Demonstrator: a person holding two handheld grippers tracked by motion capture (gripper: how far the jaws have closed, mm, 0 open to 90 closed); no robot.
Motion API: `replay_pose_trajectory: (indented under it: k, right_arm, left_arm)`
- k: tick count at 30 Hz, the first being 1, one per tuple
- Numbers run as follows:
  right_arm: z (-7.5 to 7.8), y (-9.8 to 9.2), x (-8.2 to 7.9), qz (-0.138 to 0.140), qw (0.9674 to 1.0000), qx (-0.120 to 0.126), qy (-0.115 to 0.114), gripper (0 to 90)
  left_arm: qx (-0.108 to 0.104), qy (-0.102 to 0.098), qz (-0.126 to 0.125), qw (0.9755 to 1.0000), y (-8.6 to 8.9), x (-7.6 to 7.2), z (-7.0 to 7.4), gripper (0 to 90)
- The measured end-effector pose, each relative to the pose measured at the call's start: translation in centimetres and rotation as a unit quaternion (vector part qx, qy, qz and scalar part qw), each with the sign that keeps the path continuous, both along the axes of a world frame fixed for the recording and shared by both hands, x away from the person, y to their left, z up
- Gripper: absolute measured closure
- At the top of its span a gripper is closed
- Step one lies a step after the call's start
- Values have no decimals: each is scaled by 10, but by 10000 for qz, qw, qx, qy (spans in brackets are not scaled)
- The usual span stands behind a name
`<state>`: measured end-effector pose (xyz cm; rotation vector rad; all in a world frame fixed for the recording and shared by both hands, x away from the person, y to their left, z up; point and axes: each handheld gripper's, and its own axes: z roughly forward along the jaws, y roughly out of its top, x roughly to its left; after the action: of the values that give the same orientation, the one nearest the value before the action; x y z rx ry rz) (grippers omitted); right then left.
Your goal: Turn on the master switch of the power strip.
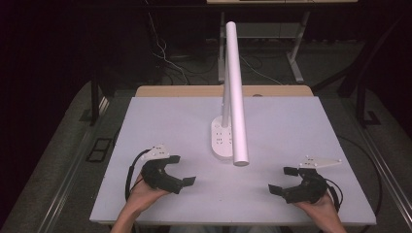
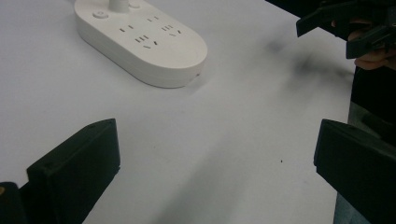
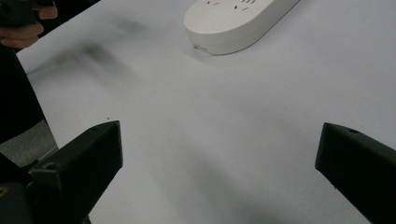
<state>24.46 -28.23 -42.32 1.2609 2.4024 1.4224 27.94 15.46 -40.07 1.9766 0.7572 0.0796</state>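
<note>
We hold the left claw at about 7 o'clock on the white surface, its jaws spread wide with nothing between them. We hold the right claw at about 5 o'clock, equally agape and empty. Both point inward toward the middle. There, near 12 o'clock from our hands, lies the white oval power strip, flat on the surface and well apart from either claw. A white lamp rises from the strip, its long tube reaching toward us above the strip.
</note>
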Motion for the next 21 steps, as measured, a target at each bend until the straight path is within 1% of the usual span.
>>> replay_pose_trajectory:
  k: [2, 6, 9, 21]
  right_arm:
    - [0, 0, 0, 0, 10000, -1, 4, 3]
    - [0, 0, 0, -16, 10000, 6, 4, 3]
    - [0, -1, 0, -18, 10000, 4, -13, 3]
    - [0, -1, -1, -11, 10000, -6, -10, 3]
  left_arm:
    - [-7, -3, 13, 10000, 0, 2, 2, 0]
    - [58, -15, 23, 10000, -1, 8, 6, 0]
    - [66, -25, 41, 10000, 0, 11, 9, 0]
    - [179, -29, 10, 9998, -1, 25, 20, 3]
